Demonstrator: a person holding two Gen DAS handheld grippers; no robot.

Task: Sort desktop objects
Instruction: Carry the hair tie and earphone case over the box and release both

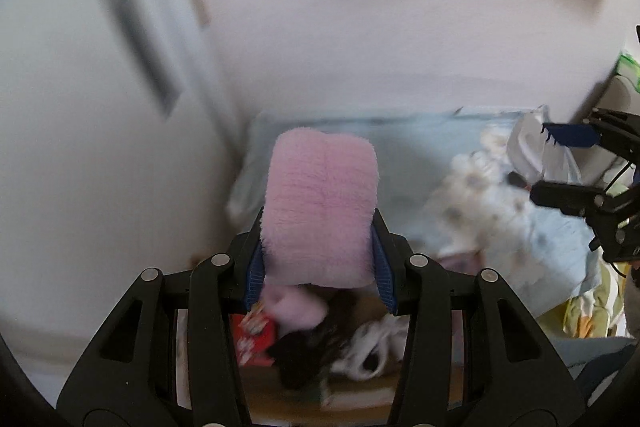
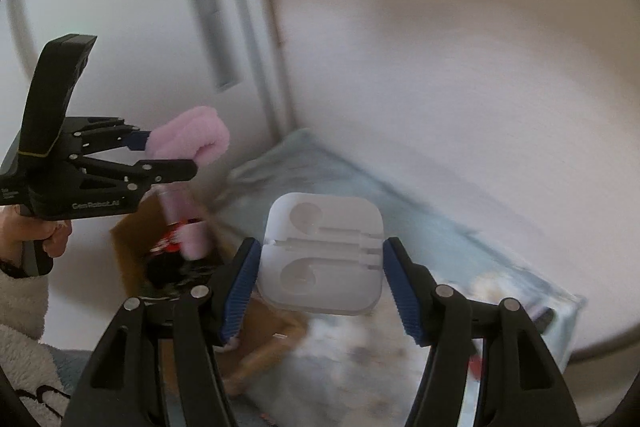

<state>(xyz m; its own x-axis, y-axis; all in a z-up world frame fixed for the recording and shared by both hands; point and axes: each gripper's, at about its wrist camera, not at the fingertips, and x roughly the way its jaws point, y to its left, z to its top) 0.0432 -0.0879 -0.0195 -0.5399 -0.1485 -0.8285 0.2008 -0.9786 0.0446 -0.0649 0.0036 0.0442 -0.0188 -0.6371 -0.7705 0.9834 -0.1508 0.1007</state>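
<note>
My left gripper (image 1: 318,227) is shut on a pink fluffy plush item (image 1: 320,187), with its blue pads pressed into both sides. In the right wrist view that left gripper (image 2: 172,153) is at the left, held by a hand, and the pink plush (image 2: 192,135) sticks out past its tips. My right gripper (image 2: 322,247) is shut on a translucent white earphone case (image 2: 324,255), squeezed flat between the blue pads. In the left wrist view the right gripper (image 1: 540,161) shows at the right edge. Both are lifted above an open cardboard box (image 2: 132,247).
The box holds a red packet (image 1: 256,335), something black (image 1: 304,351) and a white cloth (image 1: 372,343). Behind it lies a bed with a light blue sheet (image 1: 420,147) and a crumpled floral blanket (image 1: 480,195). A white door (image 2: 120,27) and a wall stand close behind.
</note>
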